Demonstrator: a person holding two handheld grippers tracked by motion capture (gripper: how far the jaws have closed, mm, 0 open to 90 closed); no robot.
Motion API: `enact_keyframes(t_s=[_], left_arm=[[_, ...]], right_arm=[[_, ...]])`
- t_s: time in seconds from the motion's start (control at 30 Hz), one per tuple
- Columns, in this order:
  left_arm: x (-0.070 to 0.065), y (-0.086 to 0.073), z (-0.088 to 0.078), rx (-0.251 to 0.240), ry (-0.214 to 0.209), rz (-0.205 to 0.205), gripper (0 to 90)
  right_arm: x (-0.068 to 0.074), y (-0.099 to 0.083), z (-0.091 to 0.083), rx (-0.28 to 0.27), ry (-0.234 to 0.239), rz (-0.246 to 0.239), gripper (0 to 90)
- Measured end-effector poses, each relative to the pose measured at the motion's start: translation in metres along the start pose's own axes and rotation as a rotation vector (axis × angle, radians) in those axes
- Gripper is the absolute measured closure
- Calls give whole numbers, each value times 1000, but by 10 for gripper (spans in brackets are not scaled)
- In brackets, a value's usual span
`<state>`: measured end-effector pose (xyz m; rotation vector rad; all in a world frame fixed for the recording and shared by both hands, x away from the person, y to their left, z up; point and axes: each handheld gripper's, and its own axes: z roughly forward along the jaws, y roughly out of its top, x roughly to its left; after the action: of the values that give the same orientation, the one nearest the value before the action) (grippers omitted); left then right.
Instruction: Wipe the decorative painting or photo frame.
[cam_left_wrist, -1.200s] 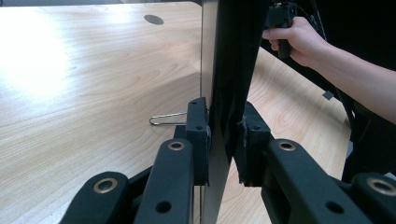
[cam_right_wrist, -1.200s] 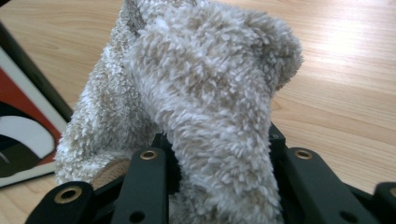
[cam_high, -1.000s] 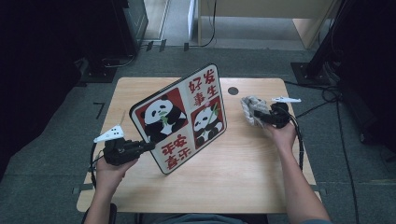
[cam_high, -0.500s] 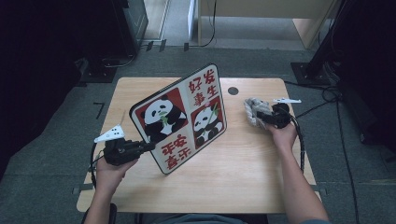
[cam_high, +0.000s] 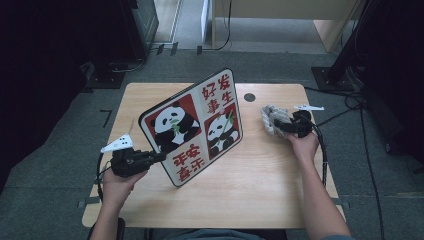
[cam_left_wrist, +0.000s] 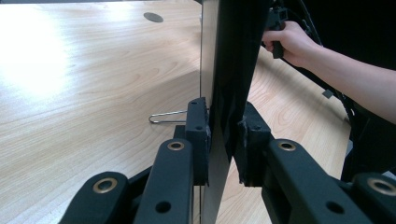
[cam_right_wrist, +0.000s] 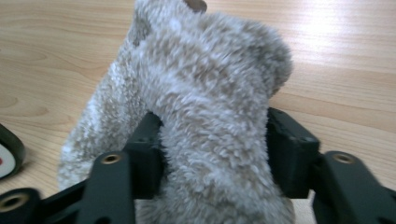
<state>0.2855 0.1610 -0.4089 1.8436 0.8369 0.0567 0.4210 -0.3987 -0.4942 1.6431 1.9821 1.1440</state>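
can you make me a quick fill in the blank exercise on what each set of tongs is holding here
1. The left tongs are shut on the edge of the flat ____-printed red and white board.
2. The right tongs are shut on a fluffy ____-coloured cloth.
3. The board stands tilted on the light ____ table.
4. A thin ____ wire clip lies on the table beside the board.

Missing words: panda; grey-beige; wooden; metal

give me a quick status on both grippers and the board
Left gripper clamped on the rectangular panda-print board, tilted up on edge. Right gripper shut on fuzzy grey-beige cloth. Nothing between them.
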Motion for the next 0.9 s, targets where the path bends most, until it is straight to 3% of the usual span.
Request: enact_keyframes(t_s=[0.17,0.4,0.53,0.73,0.9], left_arm=[[0,0,-1,5,28,-4,708],[2,-1,-3,6,44,-11,633],[2,-1,-3,7,59,-5,618],[6,-3,-6,12,84,-7,622],[9,-4,-7,12,94,-18,625]], right_arm=[[5,2,-18,-39,26,16,368],[24,0,-45,-49,-7,-68,374],[39,-4,-53,-47,4,-111,391],[67,-9,-62,-49,52,-190,415],[82,-16,-62,-36,113,-210,411]])
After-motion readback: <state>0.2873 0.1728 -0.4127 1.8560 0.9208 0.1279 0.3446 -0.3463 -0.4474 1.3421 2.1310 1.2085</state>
